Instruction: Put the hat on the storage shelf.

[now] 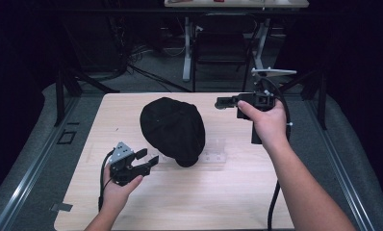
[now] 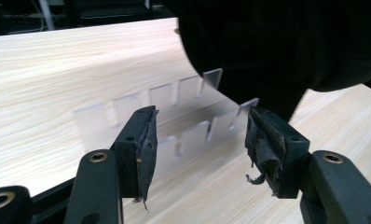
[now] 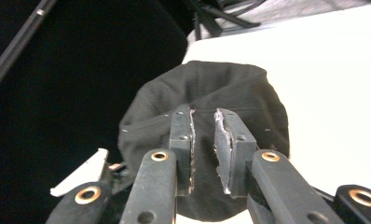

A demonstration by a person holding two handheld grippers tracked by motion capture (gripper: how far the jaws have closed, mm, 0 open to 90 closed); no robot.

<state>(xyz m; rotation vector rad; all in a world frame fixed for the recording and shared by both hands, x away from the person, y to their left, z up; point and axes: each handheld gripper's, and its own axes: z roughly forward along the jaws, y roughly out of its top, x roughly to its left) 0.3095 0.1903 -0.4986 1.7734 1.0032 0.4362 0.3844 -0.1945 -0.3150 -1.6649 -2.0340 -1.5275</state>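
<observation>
Black cap (image 1: pixel 172 130): it lies in the middle of the table (image 1: pixel 83 144), crown up, ahead of both tools; I judge it is the thing to be gripped.
Left gripper (image 1: pixel 146 161): I hold it low over the table with the jaws wide apart and nothing between them.
What lies ahead of the left gripper: in the left gripper view the cap (image 2: pixel 277 46) sits in front and a little to the right of the open jaws, near but not touching.
Clear plastic strip (image 2: pixel 174 116): a notched transparent piece lies flat on the table between the left jaws and the cap, partly under the cap.
Right gripper (image 1: pixel 220 102): I hold it raised on the far right side of the cap, pointing toward it; the jaws are almost together, with a narrow gap, and hold nothing.
Nearer hand: the left gripper seems closer to the cap's near edge.
Long axis of the cap: it runs from the far left to the near right of the table, so the narrow near end points between my hands.
</observation>
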